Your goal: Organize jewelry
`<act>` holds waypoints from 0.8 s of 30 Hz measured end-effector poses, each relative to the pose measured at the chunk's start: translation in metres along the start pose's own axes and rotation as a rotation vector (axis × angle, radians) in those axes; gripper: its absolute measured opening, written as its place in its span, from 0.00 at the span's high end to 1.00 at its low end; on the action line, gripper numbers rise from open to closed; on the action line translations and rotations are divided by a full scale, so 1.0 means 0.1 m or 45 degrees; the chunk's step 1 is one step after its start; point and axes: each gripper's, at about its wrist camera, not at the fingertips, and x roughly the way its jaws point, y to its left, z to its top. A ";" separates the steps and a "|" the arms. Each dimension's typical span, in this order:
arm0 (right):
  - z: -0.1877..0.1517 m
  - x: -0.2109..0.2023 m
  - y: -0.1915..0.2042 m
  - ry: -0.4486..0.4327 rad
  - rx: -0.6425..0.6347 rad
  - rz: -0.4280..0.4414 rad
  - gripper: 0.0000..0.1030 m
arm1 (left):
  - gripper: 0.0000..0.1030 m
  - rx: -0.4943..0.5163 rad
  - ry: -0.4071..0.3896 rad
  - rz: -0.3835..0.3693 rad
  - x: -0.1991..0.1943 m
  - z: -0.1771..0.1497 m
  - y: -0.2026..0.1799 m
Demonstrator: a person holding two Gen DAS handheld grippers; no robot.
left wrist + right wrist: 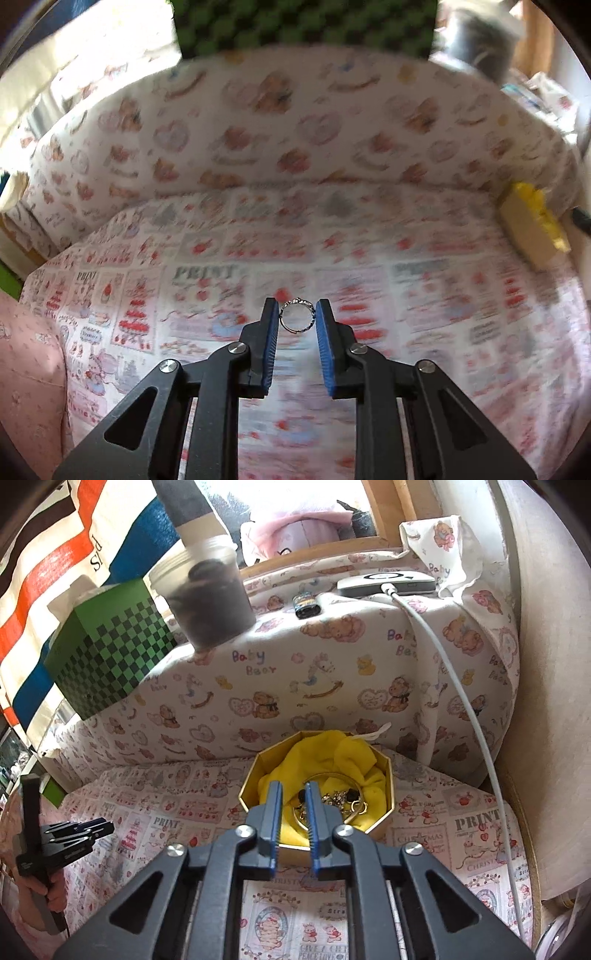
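The left hand-held gripper pinches a silver ring above the patterned surface. The right hand-held gripper, narrowly parted, seemingly empty, hovers over the gold box of jewelry.

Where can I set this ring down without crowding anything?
Free: the printed cloth left of the box, and the strip before it. Crowded: inside the box, jewelry on yellow fabric. The ring sits between the left fingers.

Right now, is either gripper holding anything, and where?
Left gripper pinches a thin silver ring by opposite outer edges. Right gripper holds nothing.
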 end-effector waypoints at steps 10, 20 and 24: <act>0.06 -0.04 -0.24 -0.004 0.105 0.019 0.88 | 0.81 0.045 -0.159 -0.209 -0.45 0.47 -0.95; 0.09 -0.04 -0.46 -0.021 0.196 -0.024 0.86 | 0.81 0.157 -0.142 -0.424 -0.22 0.72 -2.18; 0.09 0.00 -0.53 -0.017 0.226 -0.052 0.86 | 0.81 0.179 -0.120 -0.418 -0.07 0.77 -2.38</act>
